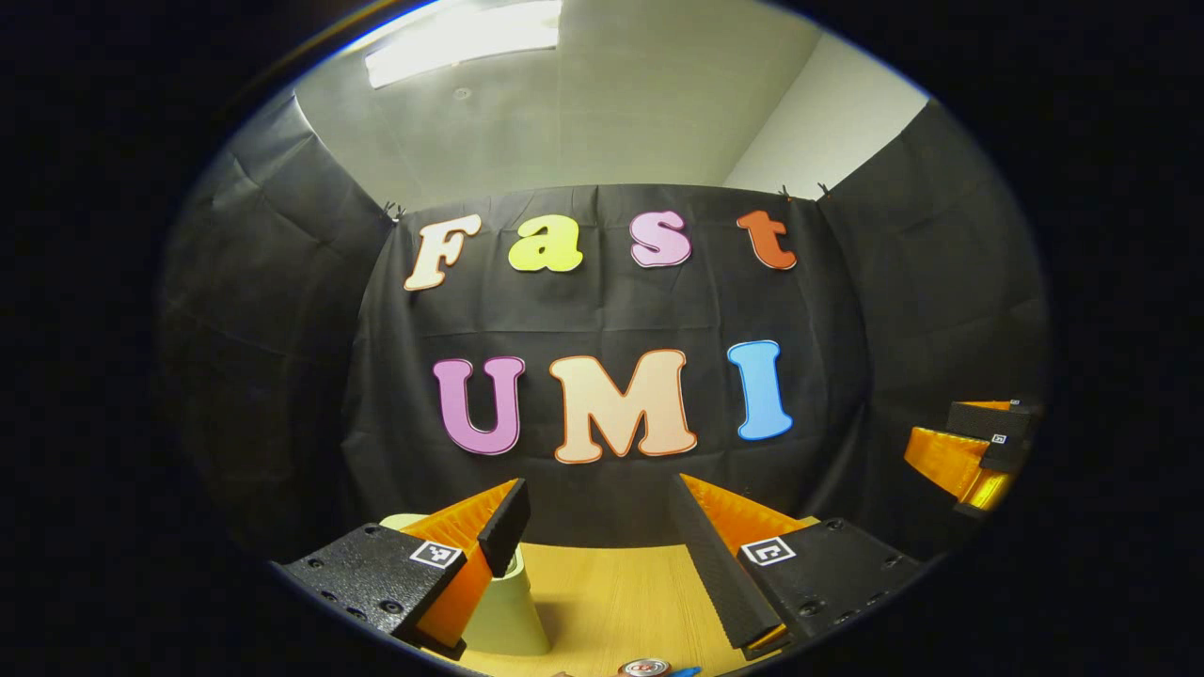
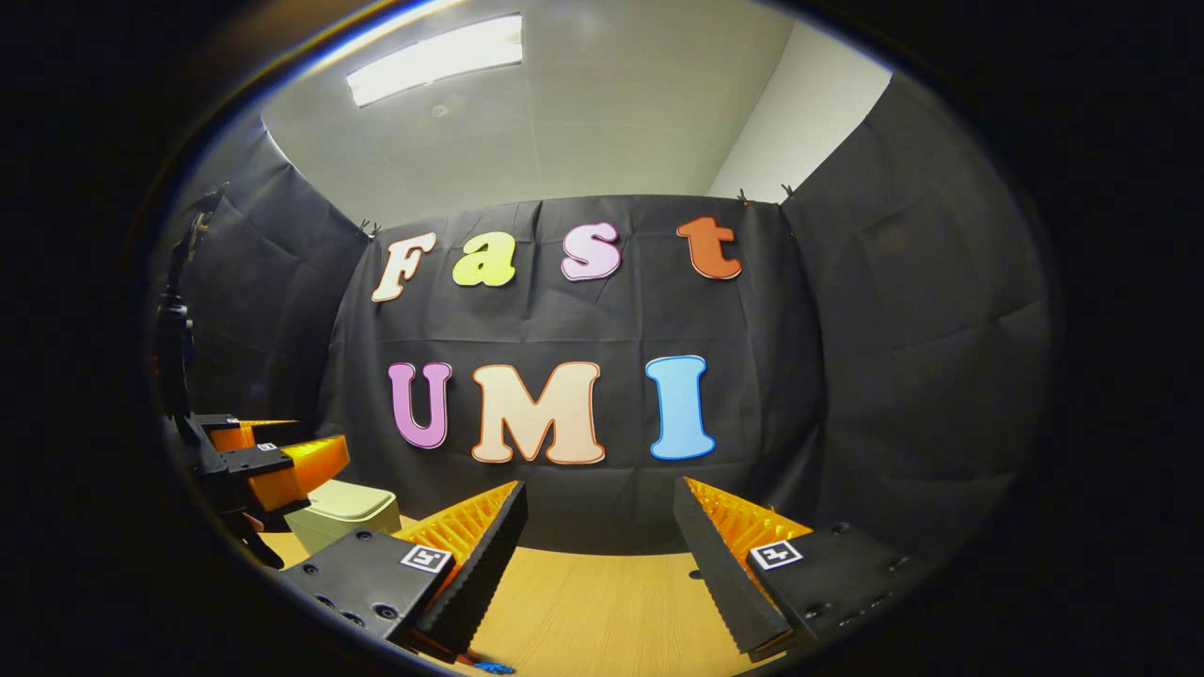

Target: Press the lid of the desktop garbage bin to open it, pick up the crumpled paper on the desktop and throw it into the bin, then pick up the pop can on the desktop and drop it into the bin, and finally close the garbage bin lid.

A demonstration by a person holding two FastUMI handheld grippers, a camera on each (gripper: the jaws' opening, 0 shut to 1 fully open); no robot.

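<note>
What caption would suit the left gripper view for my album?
Open left gripper poised above the wooden table, pale bin closed beside it, pop can below.

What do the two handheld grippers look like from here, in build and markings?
The left gripper has two long wedge-shaped fingers with ribbed inner faces, each on a dark, textured block with screw holes and a square black-and-white tag. The right gripper has the same build and tags. Seen from the right gripper view, the left gripper also shows small tags on its dark top plates.
</note>
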